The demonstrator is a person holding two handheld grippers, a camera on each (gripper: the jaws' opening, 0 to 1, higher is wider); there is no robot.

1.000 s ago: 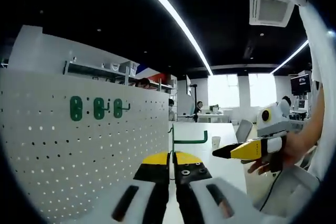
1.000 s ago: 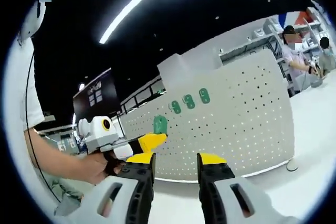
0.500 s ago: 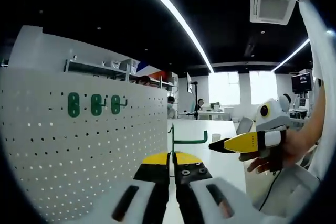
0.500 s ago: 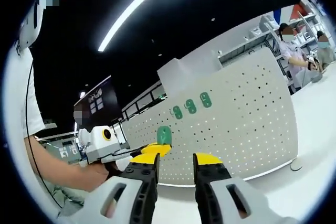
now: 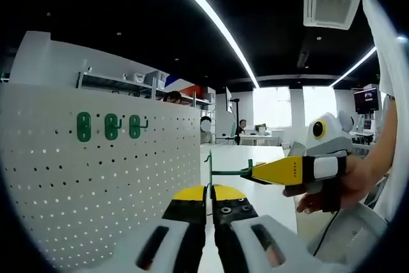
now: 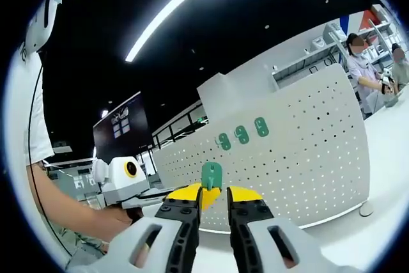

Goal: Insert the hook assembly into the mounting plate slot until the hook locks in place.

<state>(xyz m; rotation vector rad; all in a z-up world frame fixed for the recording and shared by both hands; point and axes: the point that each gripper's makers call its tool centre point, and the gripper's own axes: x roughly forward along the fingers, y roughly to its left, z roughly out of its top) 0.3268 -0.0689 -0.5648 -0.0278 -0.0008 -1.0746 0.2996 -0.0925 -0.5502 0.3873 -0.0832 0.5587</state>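
Observation:
The green hook assembly [image 5: 229, 171] is a thin plate seen edge-on with a bent rod running right. My left gripper [image 5: 209, 191] is shut on the plate's lower edge. My right gripper [image 5: 248, 172] comes in from the right, its yellow tips at the rod's end. In the right gripper view the green hook assembly [image 6: 211, 174] stands just above my right gripper [image 6: 214, 195], whose jaws are narrowed with a gap left. The left gripper [image 6: 192, 192] reaches in beside it. The white pegboard mounting plate [image 5: 96, 183] [image 6: 307, 171] stands upright behind.
Three green hook plates [image 5: 109, 126] [image 6: 241, 135] hang in a row on the pegboard's upper part. A person's hand [image 5: 319, 199] holds the right gripper. A white table top [image 5: 262, 158] runs past the board. People stand at shelves [image 6: 361, 62] in the background.
My right gripper has moved in toward the held hook and its jaws have narrowed around the hook's end. The left gripper keeps its hold on the hook plate.

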